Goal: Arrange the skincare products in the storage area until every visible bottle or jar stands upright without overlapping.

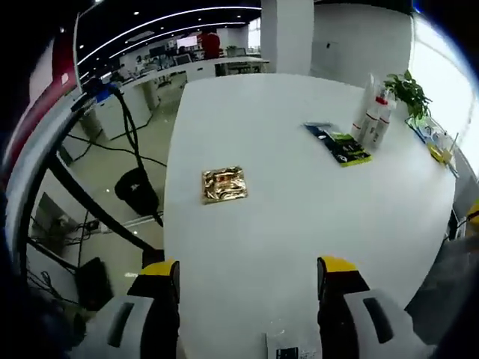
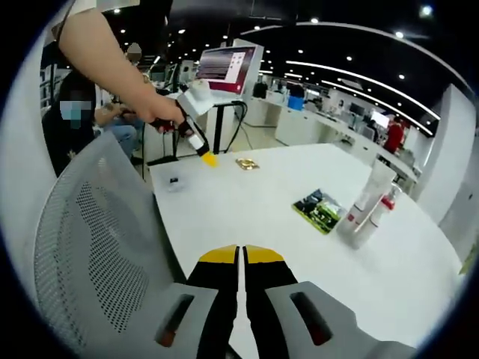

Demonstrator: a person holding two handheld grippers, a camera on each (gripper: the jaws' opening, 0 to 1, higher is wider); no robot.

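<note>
A: Where are the skincare products sitting?

B: Two white bottles (image 2: 367, 206) with red trim are clustering far across the white table (image 2: 247, 217), with a flat green-and-black packet (image 2: 319, 209) lying just beside them. In the left gripper view the same bottles (image 1: 372, 116) are showing up at the far right edge of the table (image 1: 299, 224), near a potted plant (image 1: 408, 90).

A: Upright?

B: Looking upright or leaning together; fisheye is bending them, so I'm not calling the tilt. Their long axes are running roughly vertical, and they're touching or nearly so.

A: Grippers?

B: Left gripper (image 1: 251, 280) is hovering over the near table edge, jaws spread wide, holding nothing. Right gripper (image 2: 241, 258) is sitting with its jaws pressed together, nothing between them. In the right gripper view the left gripper (image 2: 200, 153) is coming in from the left, held in a hand (image 2: 163, 116) above the table.

A: Which one is nearer?

B: Judging by the right gripper view, the bottles are lying ahead and to the right of the right gripper, so I'm guessing that one has the shorter reach. Both are well apart from them.

A: Anything else around?

B: A gold foil packet (image 1: 224, 184) is lying mid-table, well apart from the bottles. A mesh chair back (image 2: 97, 247) is standing by the right gripper.
</note>
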